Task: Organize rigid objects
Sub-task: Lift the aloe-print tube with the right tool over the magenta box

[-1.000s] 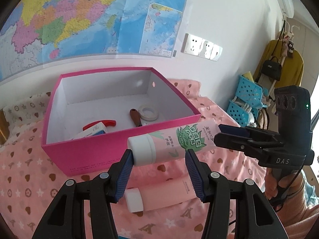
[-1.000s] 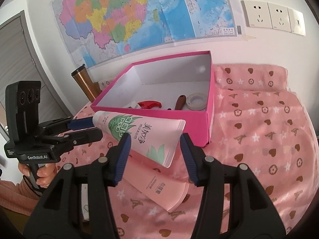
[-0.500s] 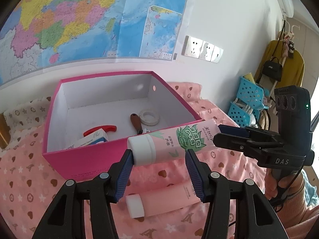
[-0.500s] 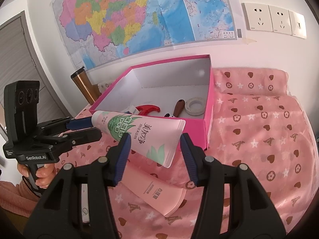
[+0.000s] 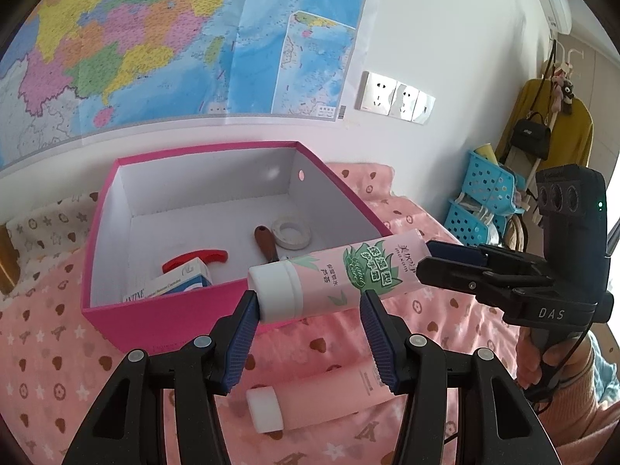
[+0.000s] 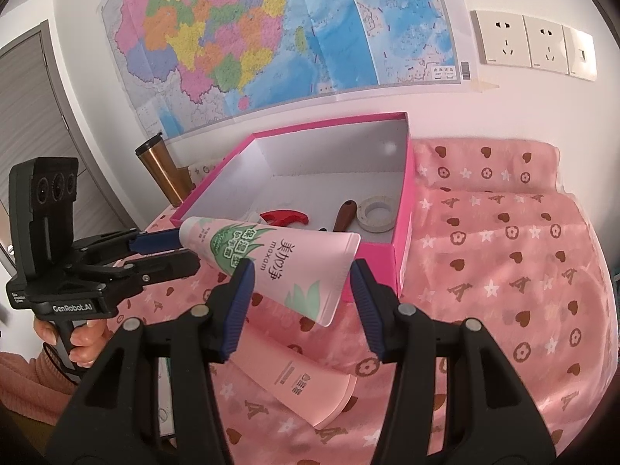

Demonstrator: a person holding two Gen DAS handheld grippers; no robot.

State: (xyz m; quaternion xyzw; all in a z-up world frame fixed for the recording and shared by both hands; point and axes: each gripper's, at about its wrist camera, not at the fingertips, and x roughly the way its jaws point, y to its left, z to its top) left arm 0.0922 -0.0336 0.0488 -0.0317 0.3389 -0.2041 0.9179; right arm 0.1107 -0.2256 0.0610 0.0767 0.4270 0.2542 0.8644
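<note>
Left claw (image 5: pixel 310 308): half spread and pinching the cap end of the green-printed tube (image 5: pixel 348 275), with one pad against the white cap and the other against the body. The tube hangs in the air with its long axis crosswise, running from the left claw to the right one and roughly parallel to the near wall of the pink box (image 5: pixel 174 310). It sits just short of that wall and above the pink cloth (image 5: pixel 58 368), where a second tube (image 5: pixel 329 399) lies. Right claw (image 6: pixel 302 269): half spread and pinching the flat tail across its width. Judgement: both hands are equally near, and the box opening lies directly ahead, so the tube must go forward over the wall.
</note>
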